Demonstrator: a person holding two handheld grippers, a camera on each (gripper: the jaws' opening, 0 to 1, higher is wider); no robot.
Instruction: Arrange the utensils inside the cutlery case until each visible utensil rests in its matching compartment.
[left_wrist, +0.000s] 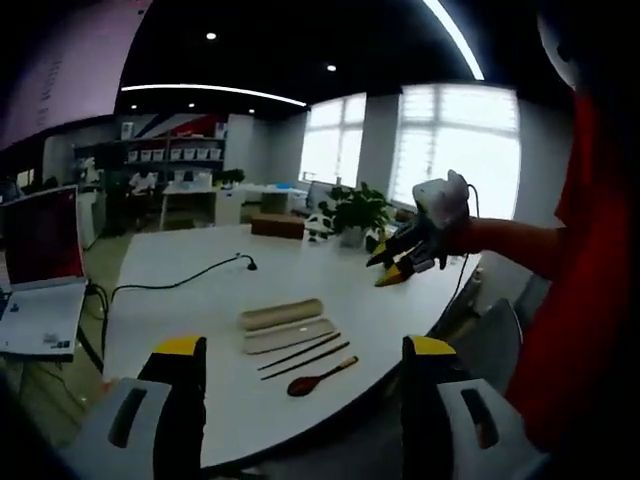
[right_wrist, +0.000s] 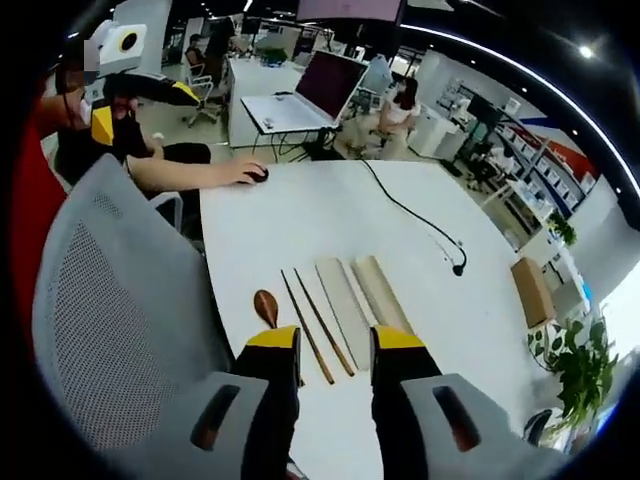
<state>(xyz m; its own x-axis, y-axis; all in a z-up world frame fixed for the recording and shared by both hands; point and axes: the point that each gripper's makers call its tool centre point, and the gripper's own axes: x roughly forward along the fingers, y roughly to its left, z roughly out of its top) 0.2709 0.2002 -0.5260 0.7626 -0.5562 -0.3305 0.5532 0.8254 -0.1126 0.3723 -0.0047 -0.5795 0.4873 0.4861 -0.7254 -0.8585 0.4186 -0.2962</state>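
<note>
- Your left gripper (left_wrist: 300, 400) hangs off the near edge of the white table (left_wrist: 190, 265); its fingers (left_wrist: 180, 400) are spread wide with nothing between them.
- In the left gripper view your right gripper (left_wrist: 392, 268) hovers above the far right part of the table, carried by a red-sleeved arm; you cannot tell from there how its yellow-tipped fingers stand.
- In the right gripper view, the right gripper (right_wrist: 334, 375) sits just above the utensils, its fingers (right_wrist: 275, 385) parted with only a narrow gap and holding nothing.
- The case (left_wrist: 281, 314) lies on the table in two pale pieces side by side: a rounded half and a flatter lid (left_wrist: 290, 335) just beside it.
- The two dark chopsticks (left_wrist: 303, 355) lie next to the lid, roughly parallel to it, on the bare table and outside the case.
- The brown spoon (left_wrist: 318, 378) lies beyond the chopsticks, nearest the table edge, also outside the case.
- A black cable (right_wrist: 415, 215) trails across the table, well apart from the utensils.
- An open laptop (right_wrist: 320, 90) with a reddish screen sits on a neighbouring desk; no writing on it or on the case can be read.
- A grey mesh chair (right_wrist: 110, 310) stands just beside the table edge.
</note>
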